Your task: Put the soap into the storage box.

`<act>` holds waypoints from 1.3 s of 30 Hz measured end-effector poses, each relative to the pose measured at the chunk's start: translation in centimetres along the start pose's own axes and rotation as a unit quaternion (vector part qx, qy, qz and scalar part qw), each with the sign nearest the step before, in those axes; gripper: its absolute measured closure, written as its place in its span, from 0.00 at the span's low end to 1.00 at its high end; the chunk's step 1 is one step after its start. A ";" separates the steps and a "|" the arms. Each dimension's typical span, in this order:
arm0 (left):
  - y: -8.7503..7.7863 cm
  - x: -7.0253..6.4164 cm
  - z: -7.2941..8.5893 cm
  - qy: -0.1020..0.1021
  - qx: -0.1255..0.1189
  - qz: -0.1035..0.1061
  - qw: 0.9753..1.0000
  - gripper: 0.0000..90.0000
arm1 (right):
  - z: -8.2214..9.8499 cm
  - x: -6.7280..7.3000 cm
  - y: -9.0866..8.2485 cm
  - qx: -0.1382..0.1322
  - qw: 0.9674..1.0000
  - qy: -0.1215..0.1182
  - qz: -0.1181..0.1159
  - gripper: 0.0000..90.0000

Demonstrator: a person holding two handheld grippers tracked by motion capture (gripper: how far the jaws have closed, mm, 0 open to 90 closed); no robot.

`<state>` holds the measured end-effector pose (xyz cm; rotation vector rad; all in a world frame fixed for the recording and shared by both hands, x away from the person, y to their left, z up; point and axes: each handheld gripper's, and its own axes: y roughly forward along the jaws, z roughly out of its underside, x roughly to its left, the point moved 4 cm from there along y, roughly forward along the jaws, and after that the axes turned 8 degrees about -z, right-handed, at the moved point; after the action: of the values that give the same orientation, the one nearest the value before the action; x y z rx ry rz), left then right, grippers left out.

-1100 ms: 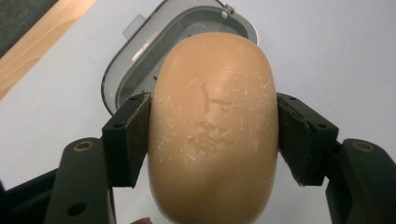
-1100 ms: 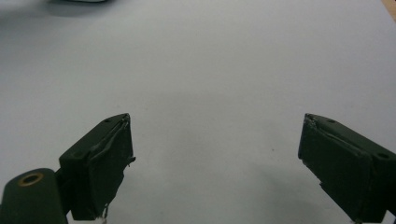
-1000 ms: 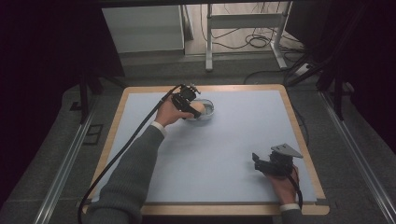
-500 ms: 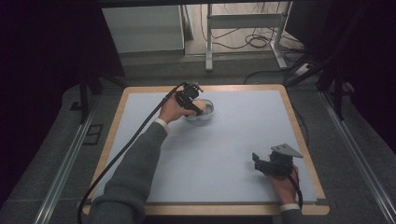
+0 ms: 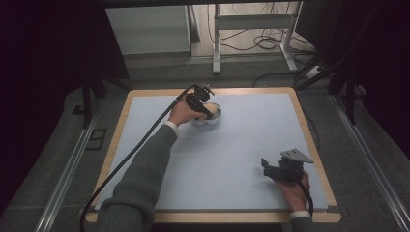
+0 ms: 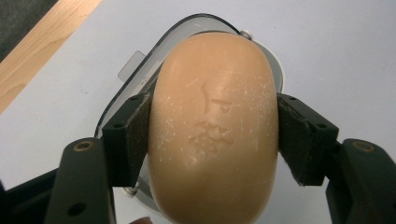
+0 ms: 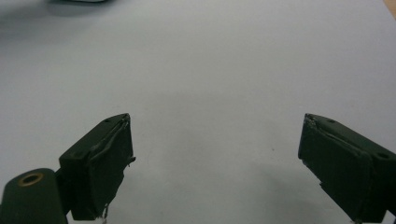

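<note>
A tan oval bar of soap [image 6: 215, 126] is clamped between the pads of my left gripper [image 6: 215, 135], which is shut on it. Directly beneath the soap lies a clear, rounded soap dish [image 6: 140, 79], its rim showing at the soap's upper left. From above, my left gripper [image 5: 205, 107] hangs over the dish [image 5: 212, 116] at the far middle of the mat. My right gripper [image 5: 266, 168] rests near the mat's front right, and its two black jaws [image 7: 215, 163] stand wide apart with bare mat between them.
A pale blue mat [image 5: 241, 145] covers the wooden-edged table [image 5: 316, 145]. The left gripper's black cable [image 5: 140, 145] trails back along the sleeve to the front left. Metal rails [image 5: 67, 164] run along the floor on both sides.
The left hand has shifted slightly to the right with the soap, closer over the dish. The right hand stays where it was.
</note>
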<state>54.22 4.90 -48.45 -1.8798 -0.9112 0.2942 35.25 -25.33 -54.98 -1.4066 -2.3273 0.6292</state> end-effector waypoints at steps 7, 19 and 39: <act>1.1 0.4 0.2 -0.008 0.007 0.002 1.000 0.36 | 0.0 0.0 0.0 -0.001 1.000 -0.001 0.001 0.11; 0.6 0.2 0.1 -0.021 -0.018 0.014 1.000 0.32 | 0.0 0.0 0.0 0.000 1.000 0.000 0.000 0.11; -4.7 -1.3 4.7 -0.029 -0.068 0.009 0.997 0.25 | 0.0 0.1 0.0 0.002 1.000 -0.003 0.002 0.11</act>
<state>48.49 8.25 -46.96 -2.0141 -0.9756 0.3057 35.23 -25.26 -54.98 -1.4097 -2.3275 0.6384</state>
